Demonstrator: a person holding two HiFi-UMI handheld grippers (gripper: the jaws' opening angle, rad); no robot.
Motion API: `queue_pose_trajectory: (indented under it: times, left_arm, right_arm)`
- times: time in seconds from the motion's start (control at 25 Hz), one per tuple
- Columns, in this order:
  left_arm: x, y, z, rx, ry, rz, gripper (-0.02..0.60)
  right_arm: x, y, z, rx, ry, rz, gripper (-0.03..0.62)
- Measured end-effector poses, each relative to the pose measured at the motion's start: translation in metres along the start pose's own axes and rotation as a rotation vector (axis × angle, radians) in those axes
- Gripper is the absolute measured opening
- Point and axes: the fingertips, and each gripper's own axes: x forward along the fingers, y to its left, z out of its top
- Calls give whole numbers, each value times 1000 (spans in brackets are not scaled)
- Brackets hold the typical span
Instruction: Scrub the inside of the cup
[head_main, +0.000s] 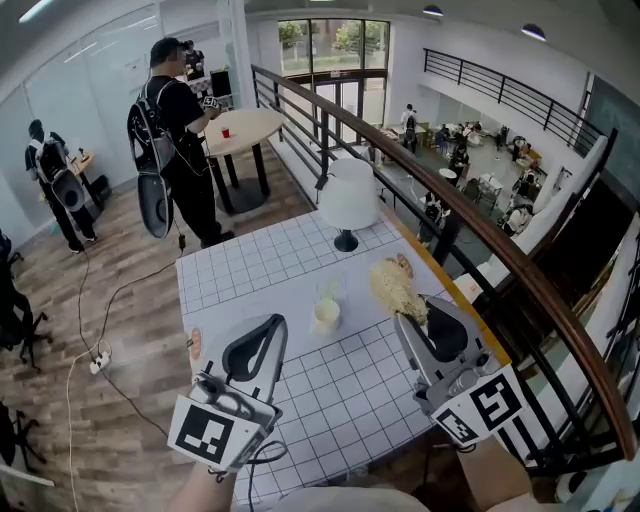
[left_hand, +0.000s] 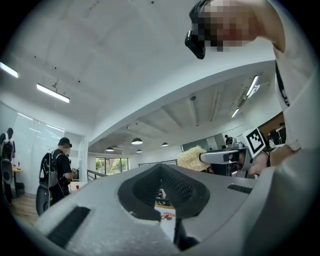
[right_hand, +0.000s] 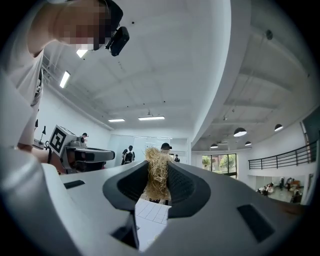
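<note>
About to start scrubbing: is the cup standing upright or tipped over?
Upright: the cup stands on its base on the checked table, mouth up, the scrubber outside it.

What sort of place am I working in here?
Probably a mezzanine in an open-plan office or lab: a curved railing overlooks a lower floor with people at tables, and glass partitions line the left wall.
</note>
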Motion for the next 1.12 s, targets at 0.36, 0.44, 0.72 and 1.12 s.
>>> queue_pose_trajectory:
  times: [0.36, 0.44, 0.72, 1.12]
  left_arm:
    - [0, -19, -76, 4, 107, 8, 14]
    - [-2, -22, -85, -13, 132, 9, 14]
    - [-1, -27, -97, -23, 163, 1, 14]
    - [-7, -31, -98, -26, 175, -11, 14]
  right_arm:
    - [-17, 5, -60, 6, 82, 11, 107]
    - [-21, 10, -71, 19, 111, 24, 107]
    - [-26, 8, -86, 54, 144, 20, 107]
    - [-28, 14, -88, 76, 156, 24, 106]
